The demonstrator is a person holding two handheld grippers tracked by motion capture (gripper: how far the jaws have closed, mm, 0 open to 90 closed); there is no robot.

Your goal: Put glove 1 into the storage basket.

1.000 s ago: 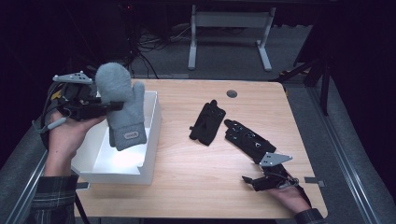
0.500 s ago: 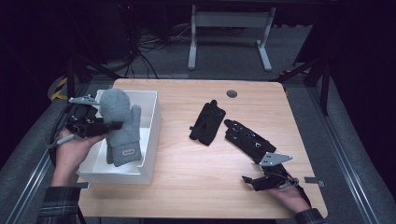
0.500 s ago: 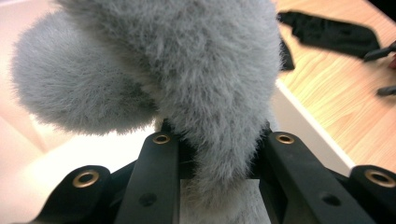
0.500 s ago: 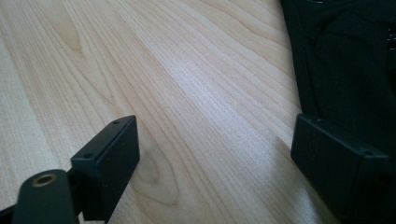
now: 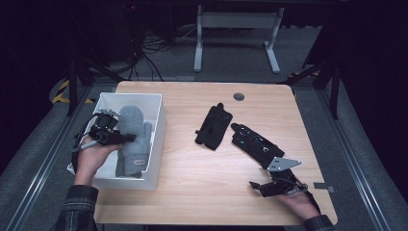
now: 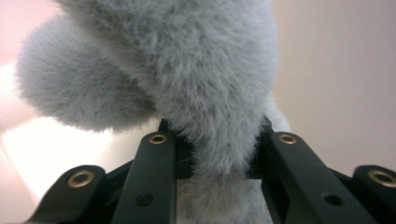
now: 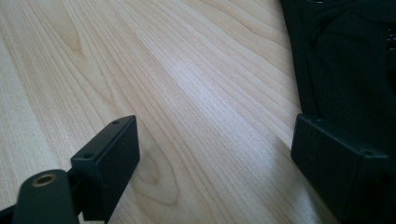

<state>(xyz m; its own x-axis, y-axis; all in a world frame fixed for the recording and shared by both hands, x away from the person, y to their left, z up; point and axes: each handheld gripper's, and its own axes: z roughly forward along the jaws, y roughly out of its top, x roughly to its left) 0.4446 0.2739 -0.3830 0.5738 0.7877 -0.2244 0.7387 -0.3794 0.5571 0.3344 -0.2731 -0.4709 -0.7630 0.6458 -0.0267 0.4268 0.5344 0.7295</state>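
The grey mitten (image 5: 131, 140) now lies down inside the white bin (image 5: 155, 144) at the table's left, where a second ago it hung above the rim. The left gripper (image 5: 111, 135) is still pinching it: in the left gripper view the fluffy wool (image 6: 219, 93) is squeezed between the two black jaws, which have just been easing apart slightly. I judge the drop-off nearly done; only the release remains. Out on the wooden table (image 5: 192, 178), two black gloves (image 5: 213, 126) (image 5: 252, 143) lie side by side. The right gripper (image 5: 269, 186) rests near the closer glove, jaws spread with bare wood between them. Nothing blocks the bin.
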